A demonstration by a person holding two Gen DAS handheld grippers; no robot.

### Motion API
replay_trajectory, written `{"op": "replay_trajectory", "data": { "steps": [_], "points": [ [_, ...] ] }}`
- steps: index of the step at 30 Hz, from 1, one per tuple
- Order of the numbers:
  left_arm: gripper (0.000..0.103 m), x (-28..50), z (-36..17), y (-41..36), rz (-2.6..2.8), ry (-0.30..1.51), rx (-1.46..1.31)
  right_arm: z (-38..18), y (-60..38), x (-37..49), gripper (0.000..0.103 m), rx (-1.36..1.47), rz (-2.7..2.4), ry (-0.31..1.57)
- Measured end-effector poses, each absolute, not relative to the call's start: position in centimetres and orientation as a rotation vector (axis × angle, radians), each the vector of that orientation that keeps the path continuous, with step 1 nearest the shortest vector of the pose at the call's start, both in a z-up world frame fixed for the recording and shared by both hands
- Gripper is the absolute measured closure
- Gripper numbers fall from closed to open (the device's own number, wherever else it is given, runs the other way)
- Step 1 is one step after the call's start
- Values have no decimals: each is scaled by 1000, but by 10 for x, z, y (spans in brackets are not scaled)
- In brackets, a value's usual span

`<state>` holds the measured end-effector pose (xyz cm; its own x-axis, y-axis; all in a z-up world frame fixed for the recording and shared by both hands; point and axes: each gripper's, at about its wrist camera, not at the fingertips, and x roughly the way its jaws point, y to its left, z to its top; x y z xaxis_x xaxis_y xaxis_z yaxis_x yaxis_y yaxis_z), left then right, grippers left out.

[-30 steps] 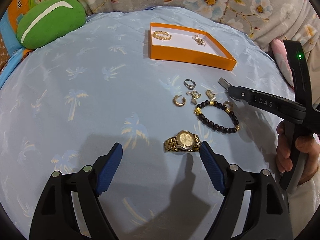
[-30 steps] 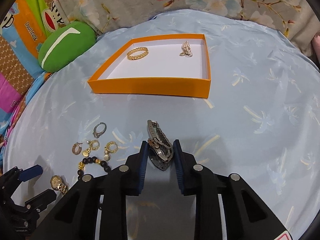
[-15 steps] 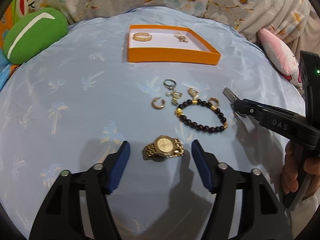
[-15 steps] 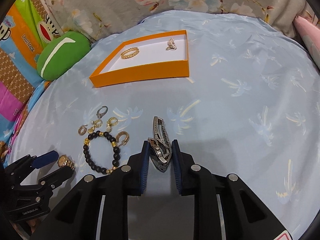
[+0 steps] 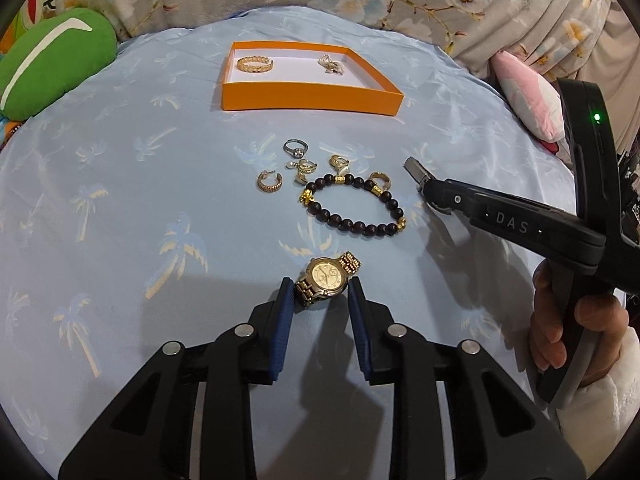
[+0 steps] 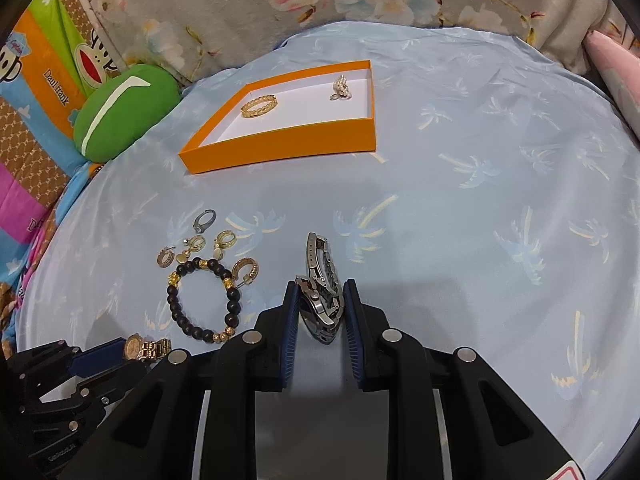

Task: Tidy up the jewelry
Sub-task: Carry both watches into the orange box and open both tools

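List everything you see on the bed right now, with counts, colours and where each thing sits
orange box: 1, far centre
gold band: 1, inside box, left
sparkly piece: 1, pale gold, inside box, right
silver ring: 1, cloth, below box
gold earrings: 4, around ring and bracelet
beaded bracelet: 1, dark with gold beads, cloth centre
gold watch: 1, between left fingers
silver watch: 1, gripped
green cushion: 1, far left
left gripper: 1, black and blue
right gripper: 1, black and blue

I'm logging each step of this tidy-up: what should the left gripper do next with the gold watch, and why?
Probably lift. The left gripper has its blue pads against the gold watch, which lies on the blue cloth. The orange tray already holds two pieces, so raising the watch and carrying it there seems the natural next move.
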<state>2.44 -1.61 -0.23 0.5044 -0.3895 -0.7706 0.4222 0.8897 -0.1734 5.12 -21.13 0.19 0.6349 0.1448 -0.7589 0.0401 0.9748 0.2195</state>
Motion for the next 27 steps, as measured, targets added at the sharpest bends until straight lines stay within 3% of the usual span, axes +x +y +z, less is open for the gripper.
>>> {"op": "replay_trajectory", "data": {
  "steps": [3,7,10,13,27],
  "points": [
    [66,25,-3,-19,-477,902,60,2,-211,51,81,226,61,883],
    [66,29,-3,-21,-466,887,70,2,-211,52,81,226,62,881],
    [69,29,-3,-22,-471,884,80,2,-212,52,81,226,62,881],
    [81,26,-3,-24,-494,891,81,1,-212,51,81,226,60,877],
    [81,24,28,-15,-506,859,-6,11,-220,39,82,289,54,834]
  ]
}}
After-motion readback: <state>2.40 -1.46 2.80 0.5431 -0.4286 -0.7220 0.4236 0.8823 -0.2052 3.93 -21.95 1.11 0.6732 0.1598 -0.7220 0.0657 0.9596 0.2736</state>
